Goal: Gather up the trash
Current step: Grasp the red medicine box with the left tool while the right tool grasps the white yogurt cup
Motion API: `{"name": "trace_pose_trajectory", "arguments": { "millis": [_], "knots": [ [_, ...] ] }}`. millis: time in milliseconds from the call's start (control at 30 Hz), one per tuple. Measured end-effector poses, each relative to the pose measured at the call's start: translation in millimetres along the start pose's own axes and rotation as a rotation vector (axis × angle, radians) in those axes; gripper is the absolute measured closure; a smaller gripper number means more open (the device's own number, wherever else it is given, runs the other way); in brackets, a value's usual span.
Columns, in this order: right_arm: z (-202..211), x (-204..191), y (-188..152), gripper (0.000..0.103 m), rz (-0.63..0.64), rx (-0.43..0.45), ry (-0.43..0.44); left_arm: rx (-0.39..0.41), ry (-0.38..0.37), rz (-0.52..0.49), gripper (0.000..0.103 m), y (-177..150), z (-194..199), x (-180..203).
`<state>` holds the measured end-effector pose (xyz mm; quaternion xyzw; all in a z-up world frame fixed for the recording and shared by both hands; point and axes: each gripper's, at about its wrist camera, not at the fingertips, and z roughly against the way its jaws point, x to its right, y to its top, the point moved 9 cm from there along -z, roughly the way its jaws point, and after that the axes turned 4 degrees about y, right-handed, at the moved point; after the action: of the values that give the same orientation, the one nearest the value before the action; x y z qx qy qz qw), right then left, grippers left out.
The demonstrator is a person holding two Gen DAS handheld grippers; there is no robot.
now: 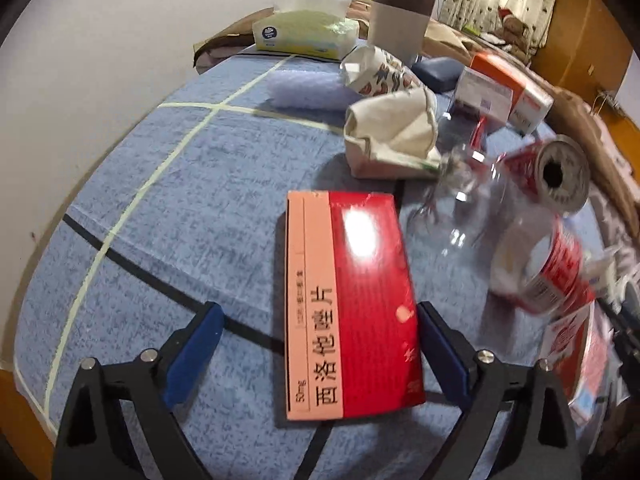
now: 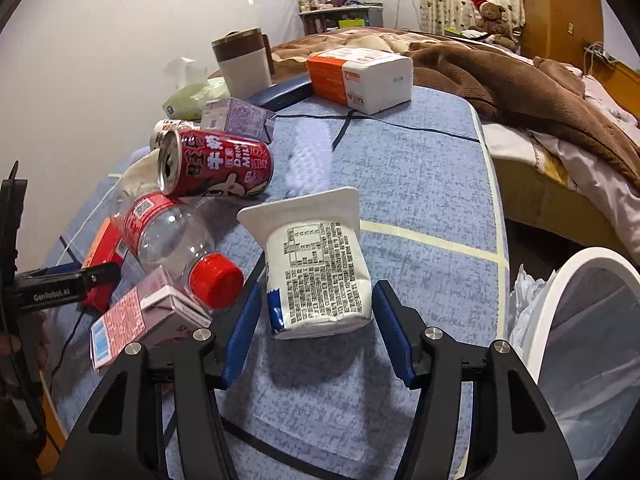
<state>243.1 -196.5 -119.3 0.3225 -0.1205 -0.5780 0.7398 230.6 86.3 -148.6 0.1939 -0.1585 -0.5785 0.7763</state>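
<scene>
A red and pink medicine box point(image 1: 360, 300) lies flat on the blue tablecloth point(image 1: 180, 208). My left gripper point(image 1: 318, 312) stands open around its near end; the right pad is at the box's edge and the left pad is well clear. In the right wrist view a white yogurt cup point(image 2: 316, 256) sits between the blue pads of my right gripper point(image 2: 318, 292), base toward me, and the pads meet its two sides. Beside it lie a red drink can point(image 2: 216, 164), a clear bottle with a red cap point(image 2: 176, 240) and a pink carton point(image 2: 132, 316).
A white-rimmed bin point(image 2: 560, 280) with a liner stands off the table's right edge. Crumpled paper cups point(image 1: 392, 132), a purple carton point(image 2: 236, 118), a tissue box point(image 1: 304, 36), a mug point(image 2: 244, 64) and an orange-white pack point(image 2: 360, 76) crowd the far side. A bed with a brown blanket point(image 2: 520, 76) lies behind.
</scene>
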Motion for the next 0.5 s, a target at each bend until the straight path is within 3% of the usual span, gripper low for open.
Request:
{"name": "trace_pose_trajectory", "arguments": {
  "millis": [233, 500],
  "knots": [
    [-1, 3, 0, 0.044, -0.025, 0.010, -0.037, 0.035, -0.024, -0.024, 0.037, 4, 5, 23],
    [10, 0, 0, 0.049, -0.017, 0.051, -0.060, 0.084, -0.068, -0.042, 0.038, -7, 24, 34]
  ]
}}
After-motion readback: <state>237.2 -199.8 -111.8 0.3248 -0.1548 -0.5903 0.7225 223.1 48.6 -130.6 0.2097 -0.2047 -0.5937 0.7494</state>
